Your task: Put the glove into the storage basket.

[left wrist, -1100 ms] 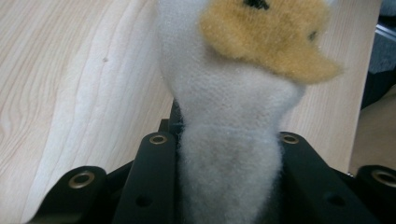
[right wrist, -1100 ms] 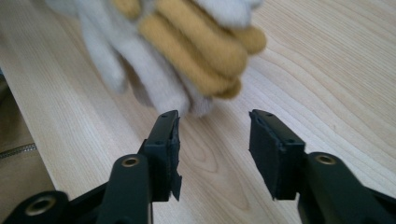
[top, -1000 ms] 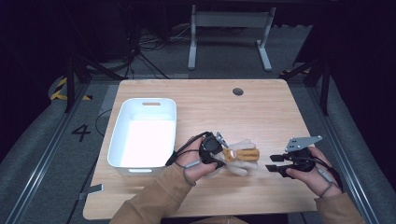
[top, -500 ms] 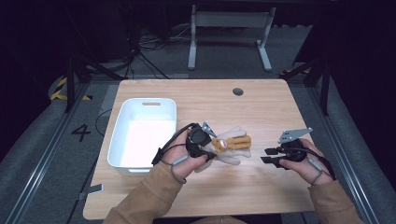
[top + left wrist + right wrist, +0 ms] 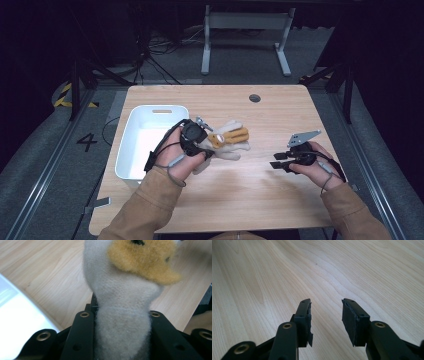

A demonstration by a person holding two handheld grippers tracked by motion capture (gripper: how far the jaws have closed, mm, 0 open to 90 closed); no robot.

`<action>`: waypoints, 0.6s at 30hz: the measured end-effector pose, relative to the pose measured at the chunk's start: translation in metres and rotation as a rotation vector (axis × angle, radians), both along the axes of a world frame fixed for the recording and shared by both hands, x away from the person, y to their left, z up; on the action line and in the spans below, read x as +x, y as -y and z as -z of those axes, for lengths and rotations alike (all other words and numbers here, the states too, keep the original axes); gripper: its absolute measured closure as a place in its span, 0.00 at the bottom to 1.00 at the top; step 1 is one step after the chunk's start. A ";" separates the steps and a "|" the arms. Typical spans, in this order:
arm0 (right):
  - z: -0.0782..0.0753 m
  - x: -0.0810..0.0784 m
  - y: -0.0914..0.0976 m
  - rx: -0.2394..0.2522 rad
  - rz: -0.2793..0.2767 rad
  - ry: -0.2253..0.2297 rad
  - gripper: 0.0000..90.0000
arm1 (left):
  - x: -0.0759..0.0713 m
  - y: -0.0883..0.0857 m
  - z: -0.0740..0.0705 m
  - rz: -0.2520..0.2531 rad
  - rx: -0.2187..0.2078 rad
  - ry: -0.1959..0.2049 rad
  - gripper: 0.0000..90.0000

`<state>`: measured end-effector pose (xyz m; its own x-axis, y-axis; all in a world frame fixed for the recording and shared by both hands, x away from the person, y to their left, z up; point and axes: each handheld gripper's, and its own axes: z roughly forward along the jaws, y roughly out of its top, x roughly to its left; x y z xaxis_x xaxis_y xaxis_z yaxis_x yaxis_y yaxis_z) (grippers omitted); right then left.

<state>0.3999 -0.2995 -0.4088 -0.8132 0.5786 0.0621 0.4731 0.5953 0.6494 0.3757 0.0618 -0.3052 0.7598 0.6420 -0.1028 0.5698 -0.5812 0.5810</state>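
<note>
1. Because its jaws pinch the neck of the plush toy (image 5: 122, 322), the left gripper (image 5: 196, 137) carries the toy clear of the tabletop (image 5: 280, 195), beside the right rim of the white bin (image 5: 131, 145) near the left edge; judged ready for deposit.
2. Since nothing lies between its jaws, which have just been closing slightly, the right gripper (image 5: 325, 315) stands spread over bare wood near the right edge.

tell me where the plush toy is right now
In the high view the plush toy sits left of centre, clamped in the left gripper, just right of the white bin.
</note>
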 end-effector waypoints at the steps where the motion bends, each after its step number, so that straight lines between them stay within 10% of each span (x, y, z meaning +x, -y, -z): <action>1: 0.000 -0.001 0.000 0.003 0.007 0.000 0.66 | 0.000 -0.004 -0.003 -0.011 0.006 0.007 0.80; 18: 0.003 -0.008 0.000 0.012 0.045 -0.001 0.66 | 0.009 -0.052 -0.031 -0.168 -0.032 0.020 0.79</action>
<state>0.3919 -0.2997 -0.4119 -0.7863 0.6139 0.0700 0.5002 0.5659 0.6555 0.3842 0.1135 -0.2738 0.6439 0.7570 -0.1113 0.6456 -0.4595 0.6100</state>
